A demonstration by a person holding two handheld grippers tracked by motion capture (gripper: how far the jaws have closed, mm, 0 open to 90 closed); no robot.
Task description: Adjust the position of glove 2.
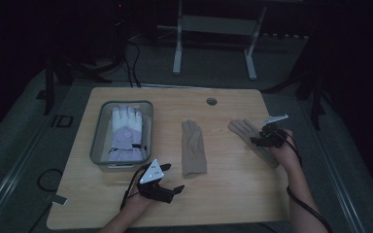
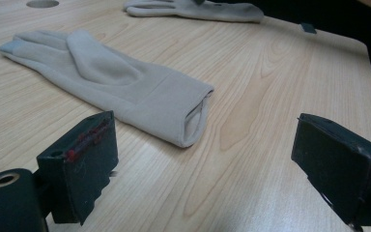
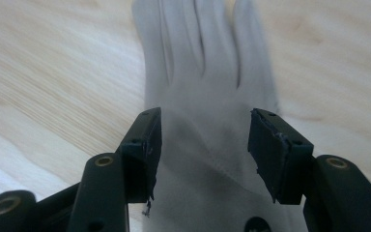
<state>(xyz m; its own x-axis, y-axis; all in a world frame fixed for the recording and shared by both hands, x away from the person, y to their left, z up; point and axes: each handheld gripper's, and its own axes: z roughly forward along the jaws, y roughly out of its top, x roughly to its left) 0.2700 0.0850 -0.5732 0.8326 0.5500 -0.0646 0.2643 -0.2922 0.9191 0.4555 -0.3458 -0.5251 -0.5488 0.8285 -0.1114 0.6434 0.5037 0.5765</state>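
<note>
At the table's right side we hold the right gripper (image 3: pixel 203 154) with jaws partly apart over the right beige glove (image 3: pixel 207 87), not pinching it, while our left gripper (image 2: pixel 203 169) gapes wide, empty, near the middle glove (image 2: pixel 111 82).

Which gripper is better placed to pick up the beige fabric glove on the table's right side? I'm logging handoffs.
Right. The right gripper hangs directly over that beige fabric glove, jaws open astride it. The left gripper sits far off, near the clear plastic bin.
</note>
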